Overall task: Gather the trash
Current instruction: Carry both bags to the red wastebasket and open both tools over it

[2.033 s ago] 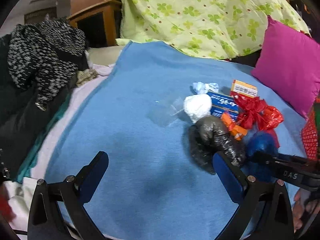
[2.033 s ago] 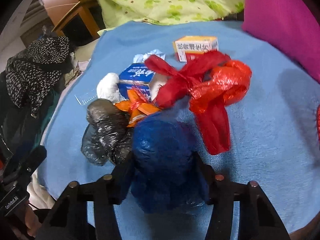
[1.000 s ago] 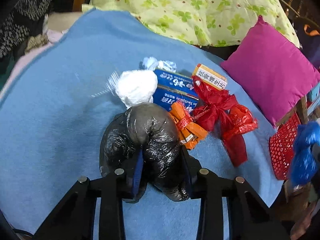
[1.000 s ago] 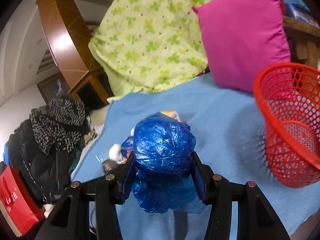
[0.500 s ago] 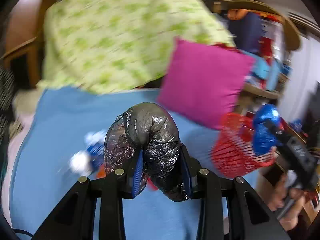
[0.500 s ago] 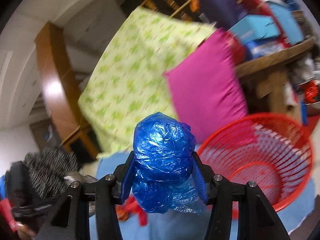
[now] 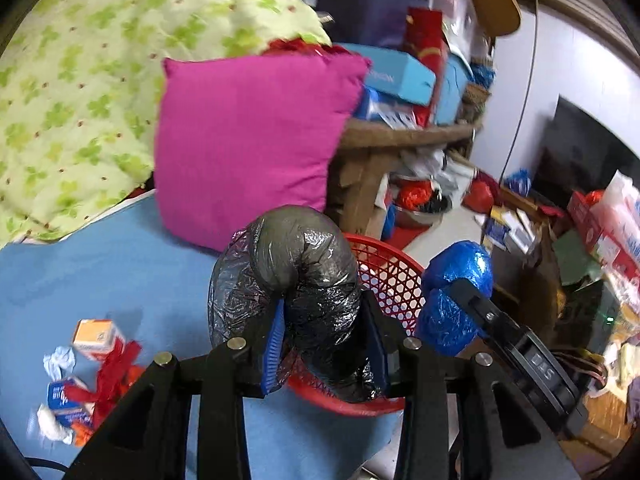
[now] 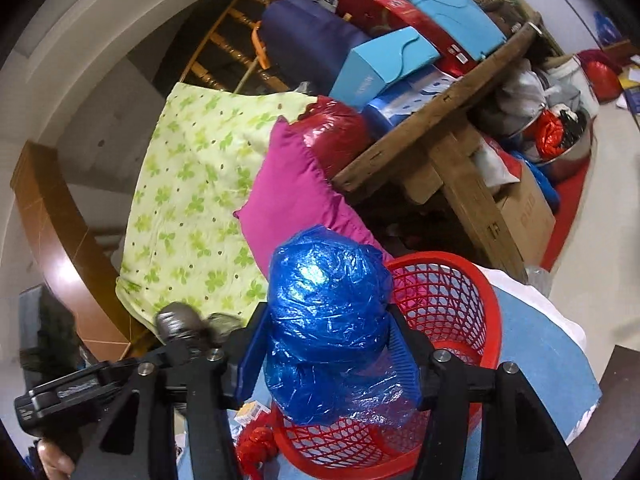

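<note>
The left tongs [image 7: 326, 350] gripped a crumpled black plastic bag [image 7: 286, 280] between their blue pads, and the jaws were opening with the bag still pinched between them. The bag hung just in front of the rim of a red mesh basket [image 7: 394, 276], which stood on the blue blanket [image 7: 100, 264] at the edge of the bed.

The right tongs [image 8: 328, 356] held a bundled blue plastic bag [image 8: 326, 304]; their jaws were opening too, the blue pads still against the bag's sides. In the right wrist view this bag hung over the near part of the basket [image 8: 452, 300]. In the left wrist view the blue bag [image 7: 456, 292] and the right tongs showed at the right of the basket, close beside the black one.

More trash lay on the blanket at the lower left of the left wrist view: an orange-and-white carton [image 7: 96, 334], a knotted red plastic bag [image 7: 114, 376], a blue box [image 7: 60, 394] and some crumpled white paper [image 7: 58, 360], all well apart from the basket.

A magenta pillow [image 7: 248, 140] leaned just behind the basket, against a green flower-print quilt [image 7: 80, 80]. To its right stood a wooden table [image 8: 440, 136] piled with boxes. A hand [image 8: 52, 460] showed at the lower left of the right wrist view, on the left tongs' handle.
</note>
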The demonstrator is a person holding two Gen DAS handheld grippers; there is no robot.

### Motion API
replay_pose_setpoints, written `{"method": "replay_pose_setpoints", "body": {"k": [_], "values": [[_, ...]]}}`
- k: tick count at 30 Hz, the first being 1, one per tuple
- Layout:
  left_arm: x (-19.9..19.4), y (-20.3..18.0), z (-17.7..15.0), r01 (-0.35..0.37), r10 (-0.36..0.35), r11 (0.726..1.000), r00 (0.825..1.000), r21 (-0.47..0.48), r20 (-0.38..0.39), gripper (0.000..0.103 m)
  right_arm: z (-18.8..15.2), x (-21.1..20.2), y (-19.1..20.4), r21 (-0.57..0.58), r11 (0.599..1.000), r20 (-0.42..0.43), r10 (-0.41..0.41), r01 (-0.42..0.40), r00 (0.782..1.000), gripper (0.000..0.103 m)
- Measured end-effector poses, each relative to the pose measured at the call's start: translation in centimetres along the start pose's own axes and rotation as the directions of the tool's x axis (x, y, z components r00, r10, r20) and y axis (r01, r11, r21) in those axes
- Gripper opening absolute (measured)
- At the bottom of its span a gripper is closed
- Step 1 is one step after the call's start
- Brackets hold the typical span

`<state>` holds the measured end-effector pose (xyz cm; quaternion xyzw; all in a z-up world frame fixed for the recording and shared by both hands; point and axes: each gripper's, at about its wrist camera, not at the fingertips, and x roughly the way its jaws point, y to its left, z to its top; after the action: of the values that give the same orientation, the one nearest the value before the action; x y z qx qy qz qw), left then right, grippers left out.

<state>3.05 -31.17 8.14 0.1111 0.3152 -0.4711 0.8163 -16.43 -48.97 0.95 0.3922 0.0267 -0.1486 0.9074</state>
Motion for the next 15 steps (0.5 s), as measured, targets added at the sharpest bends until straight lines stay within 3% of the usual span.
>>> {"method": "replay_pose_setpoints", "body": {"k": [2,3,10,15], "values": [[0.9,-0.8,0.1,0.005,-0.005,1.0,1.0,0.013,-0.012,0.044,0.0,-0.2,-0.5,0.015,1.0,-0.003,0.003,-0.003,1.0,0.082],[1.3,-1.1,0.3,0.009,-0.009,1.0,1.0,0.017,-0.019,0.048,0.1,-0.2,-0.6,0.022,1.0,0.004,0.006,-0.006,1.0,0.084],[-0.5,0.4,-0.2,-0.023,0.023,1.0,1.0,0.002,0.014,0.055,0.1,-0.9,-0.9,0.017,1.0,0.035,0.017,-0.017,0.999,0.084],[-4.5,5.0,-1.6,-0.092,0.097,0.993,0.993,-0.067,0.062,0.058,-1.0,-1.1,2.2,-0.098,0.994,0.044,0.052,-0.048,0.998,0.084]]}}
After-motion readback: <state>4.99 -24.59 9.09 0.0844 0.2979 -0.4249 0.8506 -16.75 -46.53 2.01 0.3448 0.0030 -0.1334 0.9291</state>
